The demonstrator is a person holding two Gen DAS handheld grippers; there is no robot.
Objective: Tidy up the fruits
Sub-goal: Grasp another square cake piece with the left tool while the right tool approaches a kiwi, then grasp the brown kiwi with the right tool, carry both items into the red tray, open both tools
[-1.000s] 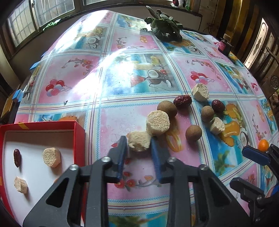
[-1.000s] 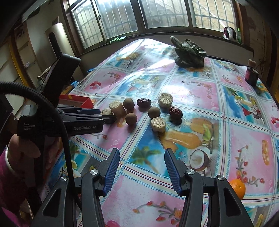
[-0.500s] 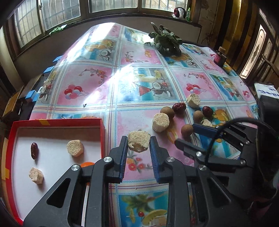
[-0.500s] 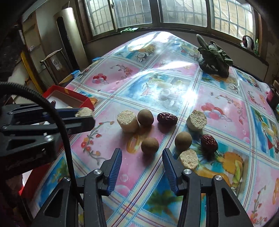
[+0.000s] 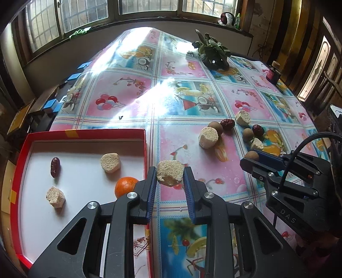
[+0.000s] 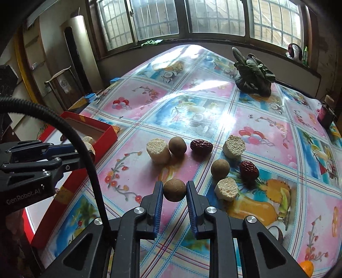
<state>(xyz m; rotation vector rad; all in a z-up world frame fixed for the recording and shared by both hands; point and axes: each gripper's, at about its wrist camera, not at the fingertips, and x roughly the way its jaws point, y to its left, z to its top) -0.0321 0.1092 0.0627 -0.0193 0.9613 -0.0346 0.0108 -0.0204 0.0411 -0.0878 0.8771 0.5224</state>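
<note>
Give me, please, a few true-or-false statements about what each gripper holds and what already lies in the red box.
1. The left gripper is shut on a beige chunk. True.
2. The right gripper is empty. False: it is shut on a brown round fruit.
3. An orange lies in the red box. True.
4. The red box holds two red dates. False: only one red date is visible there.

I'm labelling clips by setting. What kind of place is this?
Probably a room in a home: a table under a fruit-print tablecloth, barred windows behind it, and leafy greens lying out on the table.
</note>
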